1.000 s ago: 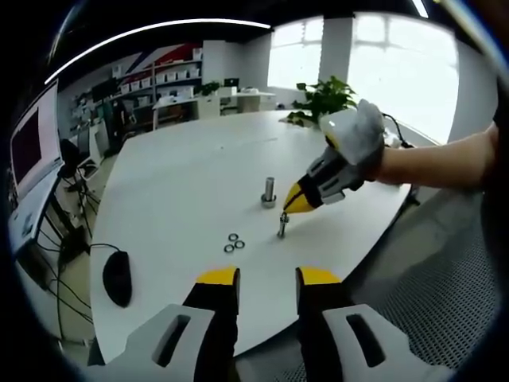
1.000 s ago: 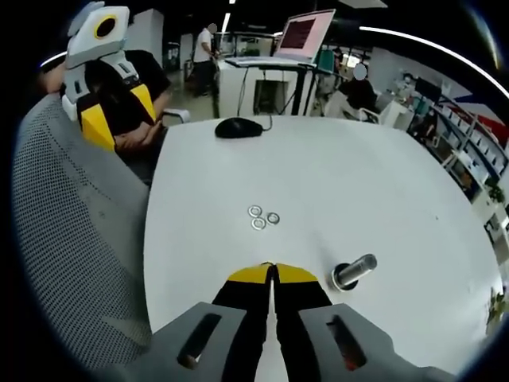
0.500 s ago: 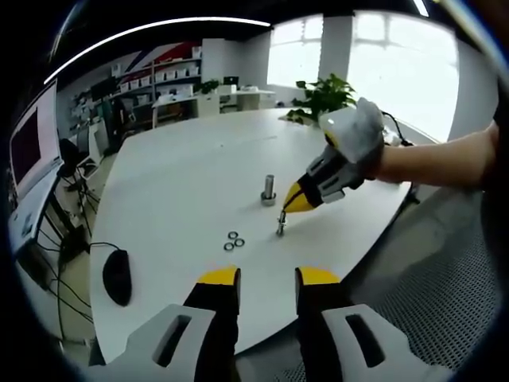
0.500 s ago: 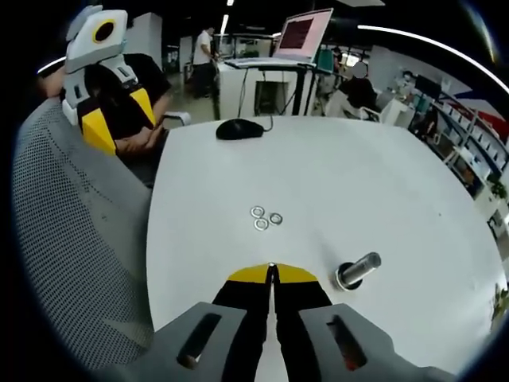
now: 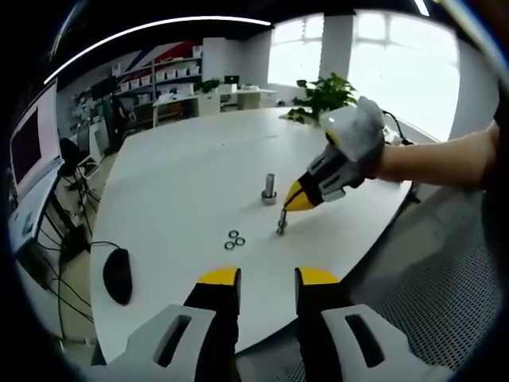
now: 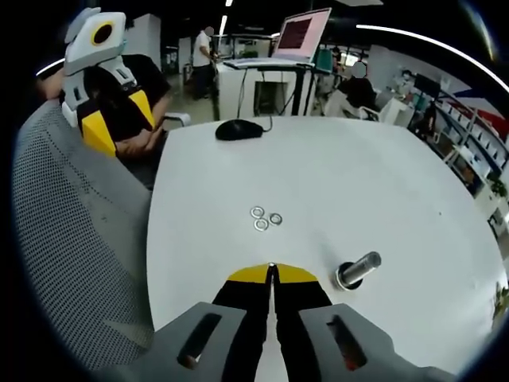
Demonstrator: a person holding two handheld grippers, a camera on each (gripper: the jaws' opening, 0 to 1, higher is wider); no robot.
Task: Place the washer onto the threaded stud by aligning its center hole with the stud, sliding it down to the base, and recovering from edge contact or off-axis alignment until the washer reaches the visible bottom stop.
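On the white table (image 5: pixel 175 191) stands a metal stud (image 5: pixel 270 189) on a round base, which also shows in the right gripper view (image 6: pixel 356 270). A thinner threaded stud (image 5: pixel 281 224) stands just in front of it. My right gripper (image 5: pixel 291 204) comes in from the right, its shut yellow tips touching the top of that thin stud. In its own view the right gripper (image 6: pixel 271 269) is shut; I cannot tell whether anything thin is pinched. Three loose washers (image 5: pixel 235 240) (image 6: pixel 266 218) lie together nearby. My left gripper (image 5: pixel 268 278) hovers open off the table's near edge, holding nothing.
A black mouse (image 5: pixel 117 276) (image 6: pixel 238 127) with a cable lies near the table's edge. A laptop (image 6: pixel 302 36) stands on a stand beyond it. A grey mesh chair back (image 6: pixel 71 239) lies beside the table. A potted plant (image 5: pixel 322 97) stands at the far side.
The right gripper's tips and the thin stud under them have shifted a touch up in the left gripper view. Everything else is as before.
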